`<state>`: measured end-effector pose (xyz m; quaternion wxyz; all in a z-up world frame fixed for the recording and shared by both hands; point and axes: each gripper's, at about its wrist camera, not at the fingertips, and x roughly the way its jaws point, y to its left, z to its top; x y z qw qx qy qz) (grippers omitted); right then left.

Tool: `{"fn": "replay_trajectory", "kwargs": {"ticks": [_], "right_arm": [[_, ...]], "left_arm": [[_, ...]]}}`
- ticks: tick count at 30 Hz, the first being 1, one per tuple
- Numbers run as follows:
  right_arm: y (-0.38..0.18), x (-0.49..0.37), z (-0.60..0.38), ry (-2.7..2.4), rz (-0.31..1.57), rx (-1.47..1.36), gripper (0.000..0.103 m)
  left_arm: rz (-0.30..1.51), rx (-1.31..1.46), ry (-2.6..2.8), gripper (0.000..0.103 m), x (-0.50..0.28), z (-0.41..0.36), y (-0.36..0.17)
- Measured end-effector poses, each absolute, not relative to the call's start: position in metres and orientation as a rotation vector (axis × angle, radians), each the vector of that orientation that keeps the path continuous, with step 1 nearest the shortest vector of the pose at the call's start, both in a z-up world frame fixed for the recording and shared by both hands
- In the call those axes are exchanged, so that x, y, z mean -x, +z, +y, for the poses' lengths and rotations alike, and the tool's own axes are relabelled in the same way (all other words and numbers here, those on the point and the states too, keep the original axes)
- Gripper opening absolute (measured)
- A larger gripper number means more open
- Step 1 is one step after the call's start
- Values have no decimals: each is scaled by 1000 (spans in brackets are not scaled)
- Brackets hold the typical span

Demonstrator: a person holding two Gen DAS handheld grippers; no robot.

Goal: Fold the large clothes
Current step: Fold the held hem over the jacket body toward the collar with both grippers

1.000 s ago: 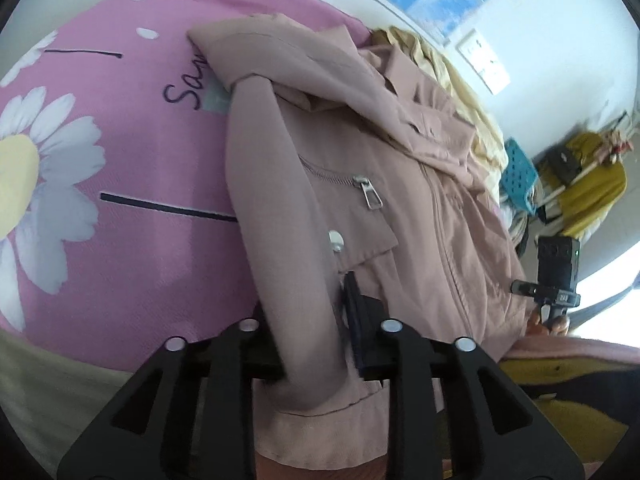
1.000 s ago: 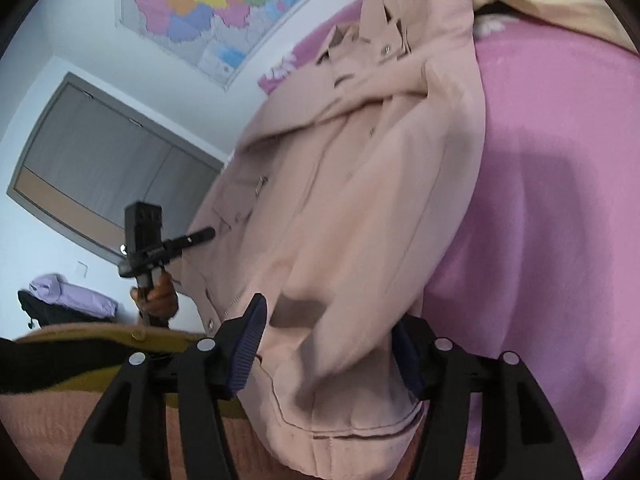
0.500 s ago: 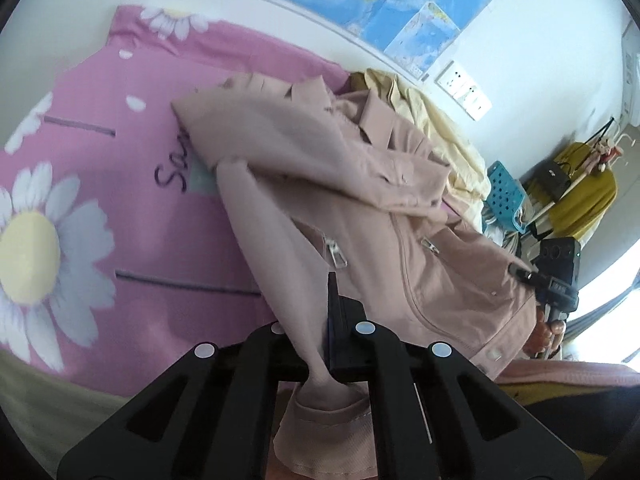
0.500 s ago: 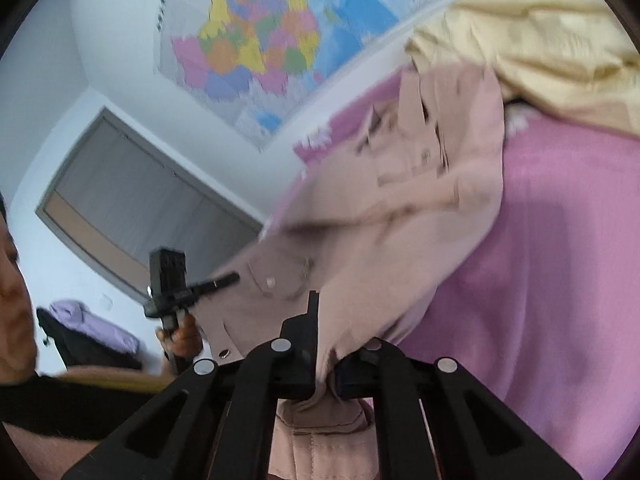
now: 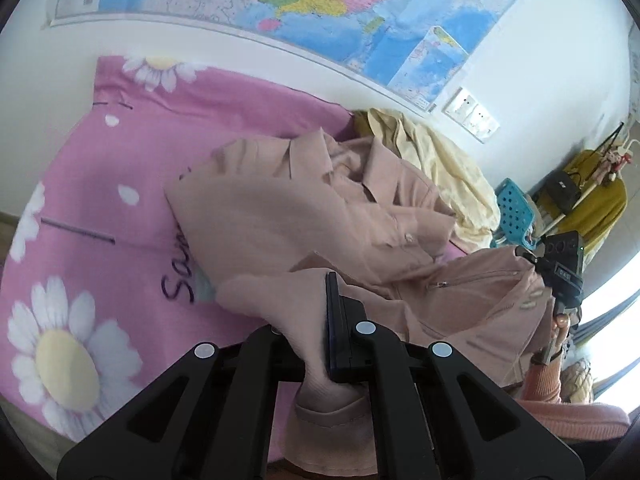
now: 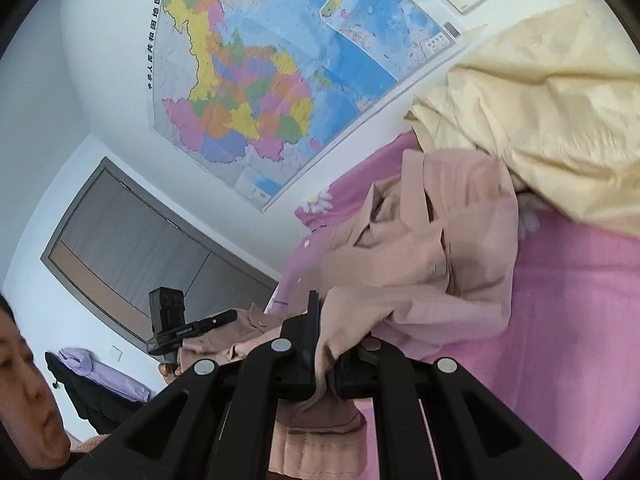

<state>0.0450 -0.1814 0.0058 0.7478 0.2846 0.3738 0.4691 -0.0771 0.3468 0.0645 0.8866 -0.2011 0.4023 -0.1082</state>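
Observation:
A dusty-pink jacket [image 5: 304,216] with collar, snaps and zip pocket lies on a pink daisy-print bedsheet [image 5: 88,208]. My left gripper [image 5: 316,344] is shut on the jacket's sleeve near its cuff [image 5: 328,432], which hangs below the fingers. My right gripper [image 6: 326,356] is shut on the other sleeve of the jacket [image 6: 440,264], its cuff [image 6: 320,440] dangling below. Both sleeves are lifted off the bed toward the jacket's body. The lower hem is raised and bunched at the right of the left wrist view.
A pale yellow garment [image 6: 540,112] is heaped at the head of the bed against the wall, touching the jacket's collar. A wall map [image 5: 320,8] hangs above. A blue plastic stool [image 5: 514,216] and a clothes rack stand beside the bed.
Both grippers closed on the sleeves, then rose and pulled them up off the bed; the view tilted up toward the wall and the jacket bunched.

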Motion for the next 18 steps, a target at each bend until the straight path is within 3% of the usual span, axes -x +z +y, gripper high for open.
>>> {"fn": "replay_trajectory", "kwargs": {"ticks": [18], "right_arm": [[-11,-154,-163,911,933,-725,6]], "left_arm": [[959,400,-183,4,-44,359,83]]}}
